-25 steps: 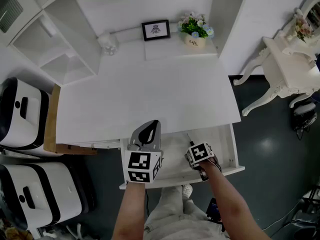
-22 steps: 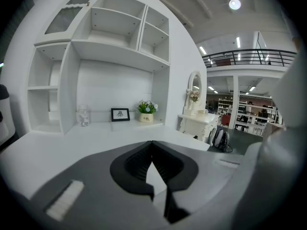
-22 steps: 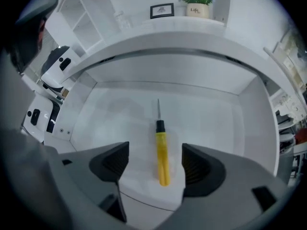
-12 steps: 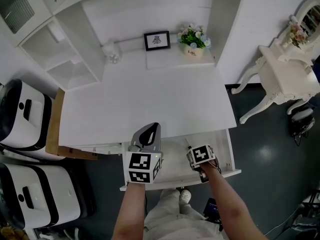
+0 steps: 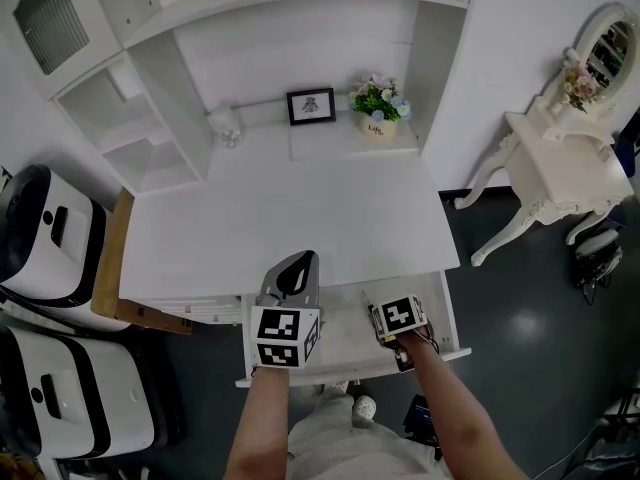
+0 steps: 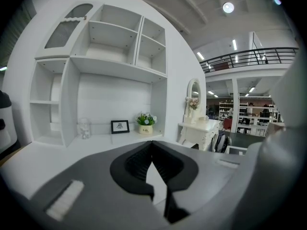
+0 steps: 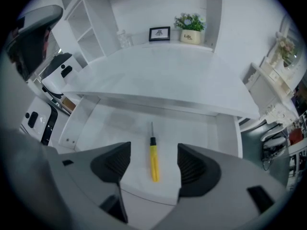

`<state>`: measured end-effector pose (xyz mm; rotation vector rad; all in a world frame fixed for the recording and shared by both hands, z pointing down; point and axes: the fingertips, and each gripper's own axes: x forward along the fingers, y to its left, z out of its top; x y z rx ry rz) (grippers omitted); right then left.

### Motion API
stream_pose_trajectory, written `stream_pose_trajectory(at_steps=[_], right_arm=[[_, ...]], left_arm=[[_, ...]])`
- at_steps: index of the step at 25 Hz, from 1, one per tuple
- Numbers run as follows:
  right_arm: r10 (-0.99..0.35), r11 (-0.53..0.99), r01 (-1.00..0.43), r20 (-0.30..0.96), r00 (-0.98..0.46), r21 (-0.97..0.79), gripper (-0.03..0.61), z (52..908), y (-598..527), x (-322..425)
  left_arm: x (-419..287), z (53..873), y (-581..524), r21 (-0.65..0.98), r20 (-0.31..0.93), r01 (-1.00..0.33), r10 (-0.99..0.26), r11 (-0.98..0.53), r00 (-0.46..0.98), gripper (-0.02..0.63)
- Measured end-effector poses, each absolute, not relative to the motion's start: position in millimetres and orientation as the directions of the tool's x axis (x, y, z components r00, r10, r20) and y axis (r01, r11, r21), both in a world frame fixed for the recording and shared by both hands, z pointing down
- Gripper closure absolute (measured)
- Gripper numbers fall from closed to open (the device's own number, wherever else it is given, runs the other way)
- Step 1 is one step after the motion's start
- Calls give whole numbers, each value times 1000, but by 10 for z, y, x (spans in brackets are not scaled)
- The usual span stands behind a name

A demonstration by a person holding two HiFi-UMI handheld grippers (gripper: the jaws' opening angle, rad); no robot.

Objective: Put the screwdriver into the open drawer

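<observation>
In the head view, the right gripper [image 5: 388, 318] hangs over the open drawer [image 5: 446, 314], toward its right wall, while the left gripper [image 5: 298, 264] sits at the drawer's left, over the front edge of the desk [image 5: 290, 208]. What lies under the right one is hard to make out here. In the left gripper view, the jaws meet at their tips with nothing between them. In the right gripper view, the jaws stand wide apart, and the yellow-handled screwdriver [image 7: 153, 164] lies flat on the drawer floor directly between and below them, apparently untouched. Its long axis runs along the gripper's line of sight, with the tip toward the drawer's back. The right gripper is much the nearer, so backing out probably means lifting straight up.
</observation>
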<state>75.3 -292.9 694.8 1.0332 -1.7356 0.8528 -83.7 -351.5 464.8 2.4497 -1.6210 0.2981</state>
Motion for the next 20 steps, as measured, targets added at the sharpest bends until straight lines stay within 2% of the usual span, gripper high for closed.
stream_pose_trajectory(at_steps=[10,14,17,20], right_arm=[[-345,423,-900,900,-265,-103,272,6567,-2996,809],[-380,424,-902,888,-261,-84,353,6377,-3008,844],[-432,439,-895,856,-284,-75,390,6202,-3062,840],[-485,451,-891,821,-300,-59,472,6026,-3095,844]], left_arm=[[-799,4394,-3479,39,219,-929,-904,-369,368,604],[-800,4292,-3455,35,196,-930,-910,-365,365,604],[-791,4220,-3419,32,180,-931,-914,-363,363,603],[-798,4158,-3383,32,164,-934,-919,-357,357,604]])
